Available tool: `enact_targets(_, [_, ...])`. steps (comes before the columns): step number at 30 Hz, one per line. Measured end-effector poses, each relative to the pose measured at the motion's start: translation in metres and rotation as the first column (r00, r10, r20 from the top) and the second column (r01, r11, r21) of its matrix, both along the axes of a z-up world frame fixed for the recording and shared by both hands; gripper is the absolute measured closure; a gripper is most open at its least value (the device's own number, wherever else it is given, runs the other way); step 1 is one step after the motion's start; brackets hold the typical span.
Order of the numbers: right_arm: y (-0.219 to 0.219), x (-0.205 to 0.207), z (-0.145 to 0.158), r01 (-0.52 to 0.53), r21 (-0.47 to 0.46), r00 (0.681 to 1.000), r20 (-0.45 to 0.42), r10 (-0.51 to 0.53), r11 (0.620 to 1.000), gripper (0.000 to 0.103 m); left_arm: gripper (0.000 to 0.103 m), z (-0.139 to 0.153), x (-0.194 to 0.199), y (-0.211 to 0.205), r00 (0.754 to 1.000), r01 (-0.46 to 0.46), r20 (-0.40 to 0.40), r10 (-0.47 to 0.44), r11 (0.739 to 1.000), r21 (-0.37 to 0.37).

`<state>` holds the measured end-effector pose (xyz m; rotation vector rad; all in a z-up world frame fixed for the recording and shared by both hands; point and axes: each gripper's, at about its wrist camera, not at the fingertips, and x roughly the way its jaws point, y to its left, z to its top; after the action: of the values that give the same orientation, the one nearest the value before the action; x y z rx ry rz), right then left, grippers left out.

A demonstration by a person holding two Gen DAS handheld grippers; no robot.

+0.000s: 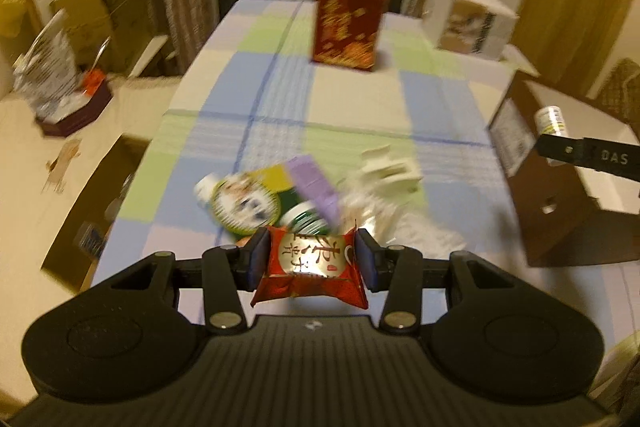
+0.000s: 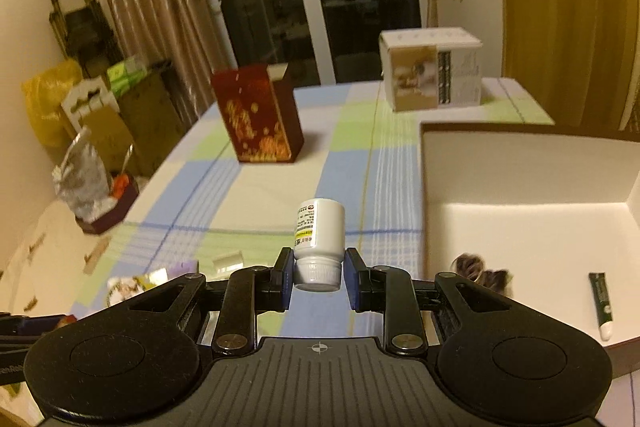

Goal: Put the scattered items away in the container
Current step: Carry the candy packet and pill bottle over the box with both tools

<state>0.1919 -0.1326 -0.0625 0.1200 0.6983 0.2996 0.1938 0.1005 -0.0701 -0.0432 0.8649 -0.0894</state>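
We pinch a light, crinkly red sachet (image 1: pixel 310 267) in our left gripper (image 1: pixel 311 259), while our right gripper (image 2: pixel 318 273) clamps a rigid white bottle (image 2: pixel 319 229) by its cap.

red foil sachet (image 1: pixel 310 269) and white pill bottle (image 2: pixel 319 233), cap-down, both clamped above the table

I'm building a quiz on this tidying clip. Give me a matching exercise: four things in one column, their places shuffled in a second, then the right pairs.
Things:
1. red packet
2. white bottle
3. green tube
4. dark red box

Places:
A. standing on the tablecloth
B. lying inside the container
C. in the left gripper
D. in the right gripper, held by its cap

Pairs: 1-C, 2-D, 3-B, 4-A
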Motion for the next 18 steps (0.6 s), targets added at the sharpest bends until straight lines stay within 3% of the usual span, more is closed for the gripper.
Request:
enact_targets(10, [-0.064,-0.009,0.028,0.109,0.043,0.992,0.059,-0.111,0.993,0.074,0.063,0.041,0.031,-0.089,0.978,0.177,0.121,-0.169,0.983,-0.057])
enact_targets(18, [-0.137,-0.015,0.040,0.257,0.053,0.963,0.067,-0.260,0.965,0.074,0.063,0.049,0.049,-0.171,0.937,0.332,0.148,-0.317,0.939,-0.090])
